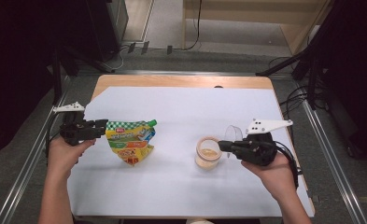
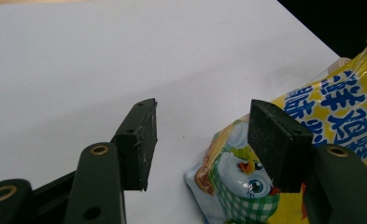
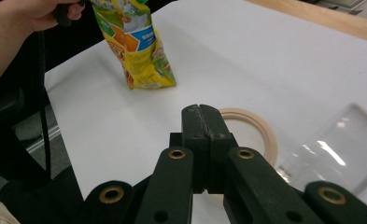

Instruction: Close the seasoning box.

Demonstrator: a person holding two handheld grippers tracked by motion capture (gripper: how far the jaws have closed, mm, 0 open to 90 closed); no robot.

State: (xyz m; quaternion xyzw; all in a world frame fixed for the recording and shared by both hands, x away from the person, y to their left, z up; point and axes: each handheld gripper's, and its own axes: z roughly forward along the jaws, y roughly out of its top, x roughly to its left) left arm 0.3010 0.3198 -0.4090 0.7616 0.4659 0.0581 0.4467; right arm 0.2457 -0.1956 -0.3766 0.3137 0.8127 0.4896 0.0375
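Your left gripper sits at the left edge of the counter, its fingers standing partly open with the yellow and green pouch just beside them. In the left gripper view, one finger overlaps the pouch's printed face while the other hangs over bare white surface; you cannot tell from it whether either pad presses on the pouch.

Your right gripper is on the right side, near edge, and its fingers are pressed flat together with nothing between them. They hover just beside the round tan-rimmed container, over its right rim. A clear lid lies on the surface just beyond the container, close to that gripper.

The counter is a wooden top covered by a plain white sheet, with a strip of bare wood showing along its far edge. It stands inside a metal frame whose rails run along both sides. Grey floor surrounds it, cables trail over that floor on the right, and a pale wooden bench stands at the far end of the room.
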